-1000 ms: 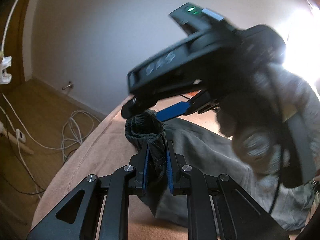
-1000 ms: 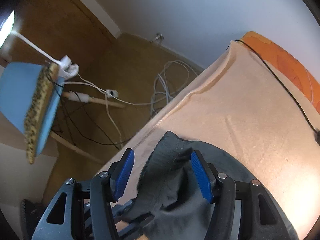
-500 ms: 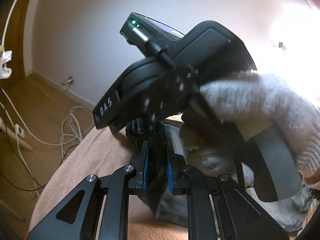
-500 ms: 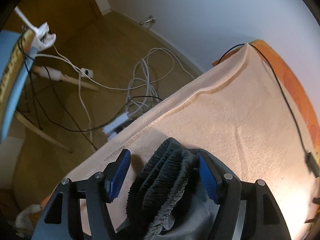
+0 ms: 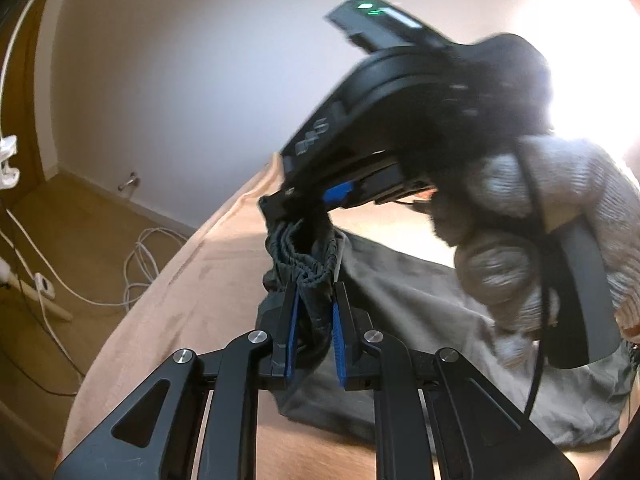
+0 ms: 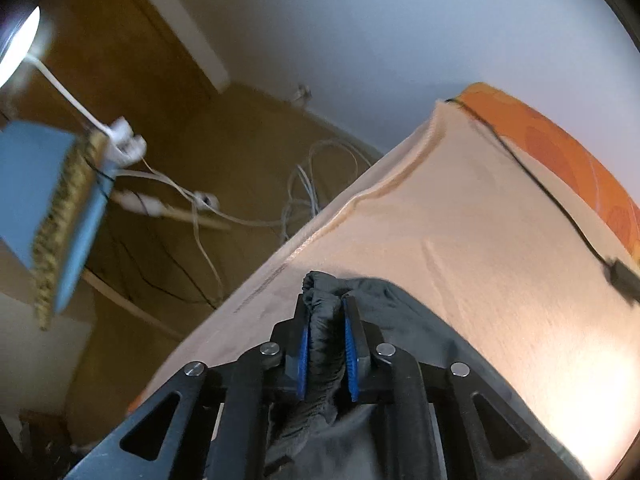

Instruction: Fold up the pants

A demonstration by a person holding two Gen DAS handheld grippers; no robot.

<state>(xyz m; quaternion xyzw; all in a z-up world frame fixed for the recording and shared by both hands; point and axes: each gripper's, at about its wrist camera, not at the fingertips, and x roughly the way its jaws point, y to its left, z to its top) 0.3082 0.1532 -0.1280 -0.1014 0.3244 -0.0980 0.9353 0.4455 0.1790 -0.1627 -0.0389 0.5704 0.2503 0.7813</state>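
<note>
Left gripper (image 5: 314, 320) clamps pants (image 5: 420, 320) waistband, right gripper (image 6: 326, 350) jaws just closed on bunched elastic between its pads; shallow bite may slip when lifted.

The right gripper (image 6: 326, 340) has just been closing, and its blue-padded fingers (image 6: 303, 356) now pinch the gathered elastic waistband of the dark grey pants (image 6: 400, 360) above the peach blanket (image 6: 460, 220). White cables (image 6: 316, 184) tangle on the wooden floor (image 6: 248, 128) beyond.
</note>
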